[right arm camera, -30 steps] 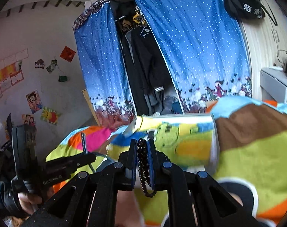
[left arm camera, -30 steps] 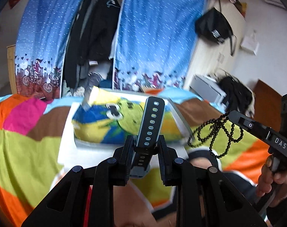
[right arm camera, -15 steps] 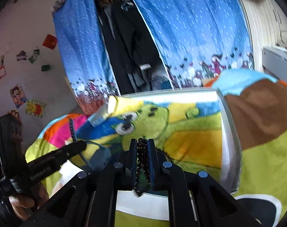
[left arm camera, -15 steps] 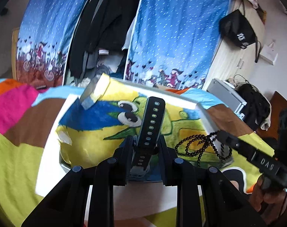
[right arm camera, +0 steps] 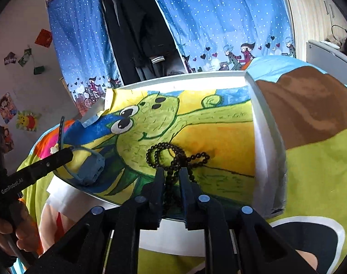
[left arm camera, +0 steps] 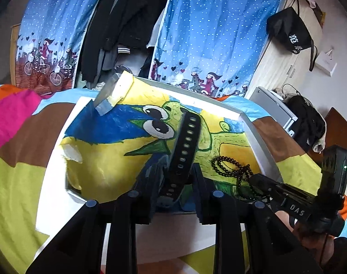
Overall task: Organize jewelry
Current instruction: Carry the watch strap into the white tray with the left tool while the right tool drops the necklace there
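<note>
Both hand-held grippers moved down over the white box (right arm camera: 265,141) | left hand-held gripper (left arm camera: 177,175) clamps the black watch strap (left arm camera: 185,146) upright, frame centre | right hand-held gripper (right arm camera: 170,178) pinches the black bead strand (right arm camera: 173,157), loops resting on the cartoon lining, so I judge ready to release.

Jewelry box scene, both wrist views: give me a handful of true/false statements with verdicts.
1. The left gripper grips a black band. True.
2. The right gripper is empty. False: black beads sit between its fingers.
3. The bead loops lie over the box's cartoon lining. True.
4. The box sits on a bare wooden table. False: it rests on a multicoloured bedcover.
5. The band stands tilted upward from the fingers. True.
</note>
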The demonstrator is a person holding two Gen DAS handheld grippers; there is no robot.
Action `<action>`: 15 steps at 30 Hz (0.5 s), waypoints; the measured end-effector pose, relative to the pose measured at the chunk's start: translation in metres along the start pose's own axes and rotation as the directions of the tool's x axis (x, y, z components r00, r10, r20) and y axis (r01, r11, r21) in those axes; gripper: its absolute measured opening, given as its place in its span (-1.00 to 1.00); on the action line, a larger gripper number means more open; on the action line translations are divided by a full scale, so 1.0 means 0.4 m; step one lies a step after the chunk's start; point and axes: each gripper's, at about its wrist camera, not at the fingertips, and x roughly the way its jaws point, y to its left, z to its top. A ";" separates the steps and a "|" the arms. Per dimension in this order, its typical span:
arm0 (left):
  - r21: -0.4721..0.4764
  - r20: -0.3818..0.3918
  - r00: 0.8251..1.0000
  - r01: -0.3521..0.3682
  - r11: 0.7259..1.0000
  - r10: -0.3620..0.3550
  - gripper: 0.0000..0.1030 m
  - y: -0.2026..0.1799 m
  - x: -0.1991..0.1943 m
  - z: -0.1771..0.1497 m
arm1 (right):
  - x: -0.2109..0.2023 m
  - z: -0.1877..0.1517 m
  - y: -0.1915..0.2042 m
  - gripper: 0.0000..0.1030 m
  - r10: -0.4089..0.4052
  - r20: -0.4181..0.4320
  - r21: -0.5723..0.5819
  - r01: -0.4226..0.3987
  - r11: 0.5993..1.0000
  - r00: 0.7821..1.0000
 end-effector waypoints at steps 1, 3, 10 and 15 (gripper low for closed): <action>-0.003 -0.005 1.000 -0.015 1.000 0.015 -0.31 0.001 -0.004 0.002 | -0.004 0.004 -0.002 -0.52 -0.005 0.008 0.000 0.005 1.000 1.000; -0.018 0.003 1.000 -0.020 1.000 0.020 -0.12 0.006 -0.022 0.005 | -0.028 0.010 -0.004 -0.22 -0.017 0.039 0.006 0.017 1.000 0.999; -0.030 0.046 0.998 -0.039 0.999 0.040 0.16 -0.002 -0.103 0.002 | -0.113 0.017 0.017 0.21 -0.053 0.108 -0.013 0.054 0.998 0.993; 0.002 0.163 0.982 -0.095 0.995 0.093 0.67 -0.050 -0.213 -0.029 | -0.225 -0.008 0.061 0.57 -0.061 0.209 -0.060 0.075 0.995 0.976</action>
